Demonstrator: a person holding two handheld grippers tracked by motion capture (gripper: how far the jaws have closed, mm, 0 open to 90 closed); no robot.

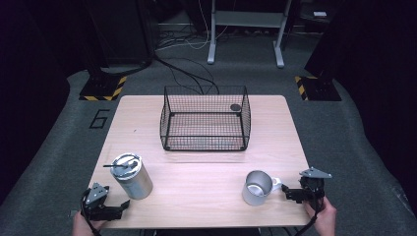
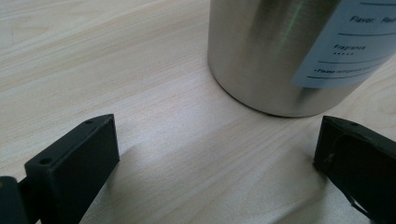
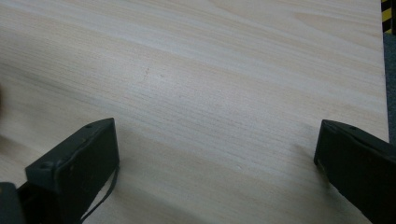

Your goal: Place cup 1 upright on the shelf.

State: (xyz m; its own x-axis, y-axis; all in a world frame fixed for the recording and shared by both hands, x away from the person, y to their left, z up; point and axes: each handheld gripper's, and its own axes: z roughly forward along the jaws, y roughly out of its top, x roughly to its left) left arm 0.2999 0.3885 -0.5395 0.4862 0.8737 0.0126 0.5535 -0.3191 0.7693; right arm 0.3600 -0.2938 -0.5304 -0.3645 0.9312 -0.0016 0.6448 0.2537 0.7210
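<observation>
A steel canister [image 1: 133,177] with a white label and a lid with a black handle stands at the table's front left. My left gripper [image 1: 118,208] rests at the front left corner, just short of it. In the left gripper view the canister [image 2: 275,51] rises a little beyond the open left gripper [image 2: 215,135], with bare wood between the jaws. A metal mug [image 1: 257,188] sits at the front right, its handle toward my right gripper [image 1: 291,192]. The right gripper [image 3: 215,135] is open over bare tabletop.
A black wire basket [image 1: 168,118] stands at the middle back of the wooden table [image 1: 206,167], with a small dark disc [image 1: 235,107] at its far right corner. Cables and yellow-black striped bases lie on the floor beyond.
</observation>
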